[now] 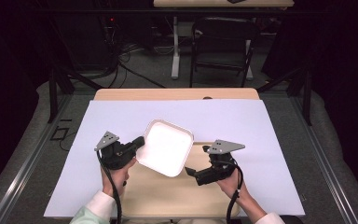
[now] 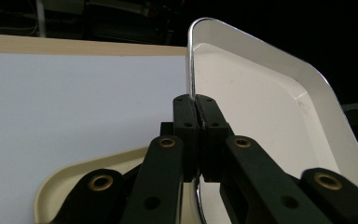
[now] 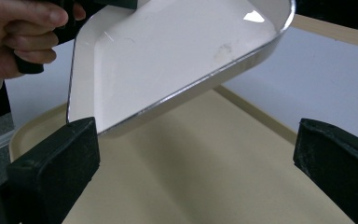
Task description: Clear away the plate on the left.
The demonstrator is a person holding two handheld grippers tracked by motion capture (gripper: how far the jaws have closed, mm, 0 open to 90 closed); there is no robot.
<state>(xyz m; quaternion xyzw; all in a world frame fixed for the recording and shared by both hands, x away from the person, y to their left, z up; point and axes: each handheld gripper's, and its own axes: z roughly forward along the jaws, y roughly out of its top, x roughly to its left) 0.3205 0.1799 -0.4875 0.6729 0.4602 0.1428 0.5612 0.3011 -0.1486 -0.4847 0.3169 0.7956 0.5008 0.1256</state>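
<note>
We counted one white square tray [image 1: 167,148], one beige tray [image 1: 168,193] beneath it, one white sheet [image 1: 177,116] over the table [image 1: 177,94], and two grippers. Our left gripper [image 1: 140,141] had its jaws clamped together on the white tray's left rim, the thin metal edge pinched between the pads in the left gripper view [image 2: 192,60]. The tray hung tilted in the air above the beige tray, its hollow facing our right side. Our right gripper [image 1: 189,171] held its jaws wide apart with nothing between them, one black pad just beside the white tray's near corner [image 3: 81,123] in the right gripper view.

The beige tray [image 3: 200,177] lay bare under the lifted one, and the sheet stretched open to the left, right and far side of both trays. The table's wooden far edge showed beyond the sheet. Behind it stood a dark chair [image 1: 223,46] and a white table leg [image 1: 175,46] on a grey floor strewn with cables.
</note>
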